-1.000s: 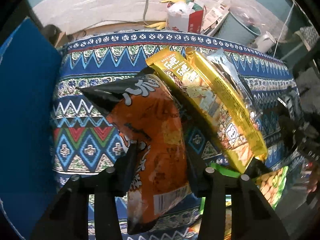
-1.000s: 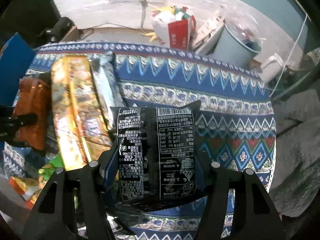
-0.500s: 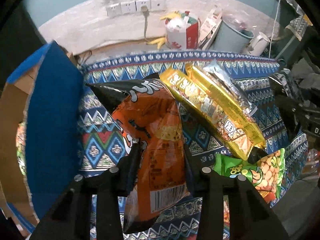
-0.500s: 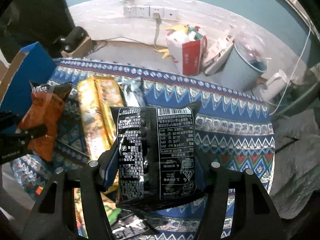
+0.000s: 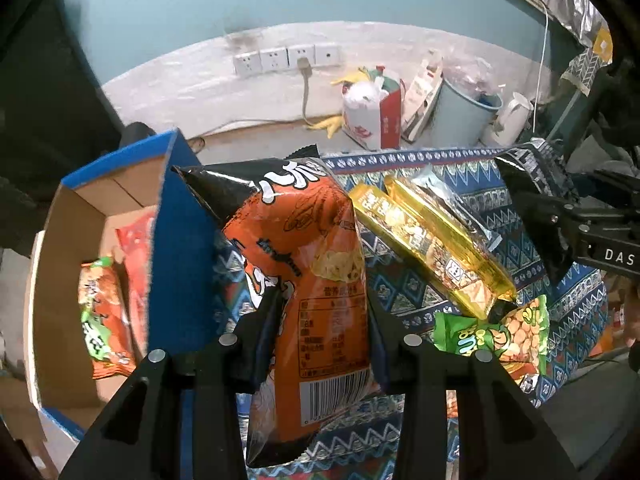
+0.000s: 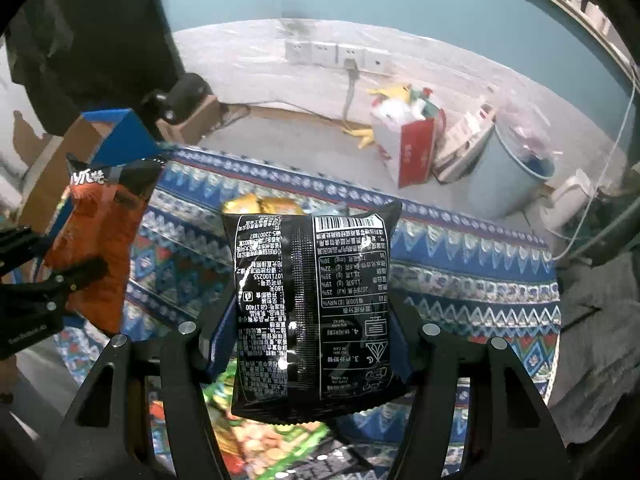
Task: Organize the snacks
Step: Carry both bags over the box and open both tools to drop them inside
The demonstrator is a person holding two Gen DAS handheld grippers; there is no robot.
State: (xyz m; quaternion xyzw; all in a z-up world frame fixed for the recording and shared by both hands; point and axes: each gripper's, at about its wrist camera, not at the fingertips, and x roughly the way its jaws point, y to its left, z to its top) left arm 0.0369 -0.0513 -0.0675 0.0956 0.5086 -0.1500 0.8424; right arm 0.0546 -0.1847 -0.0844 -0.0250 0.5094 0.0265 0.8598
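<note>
— Between my left gripper's (image 5: 320, 316) fingers, what do you see?

— An orange snack bag (image 5: 308, 280), pinched low near its barcode end. My jaws have just been closing a little further on it, and they sit narrow against its sides. The bag stands up past my fingertips, black top corner tilted left.

— And how is that tool pointing?

— Steeply downward, over the patterned cloth (image 5: 560, 312). Left of my fingers is the open blue cardboard box (image 5: 176, 248) with a few packets inside. Right of my fingers lie the gold packets (image 5: 432, 244) and a green peanut bag (image 5: 492, 336) on the cloth.

— Your right gripper (image 6: 312, 344)?

— Also angled steeply down, jaws at a middling width, clamped on both edges of a black packet (image 6: 312, 304), printed back toward the camera, clear of the cloth. My left tool is off to its left, level with it
</note>
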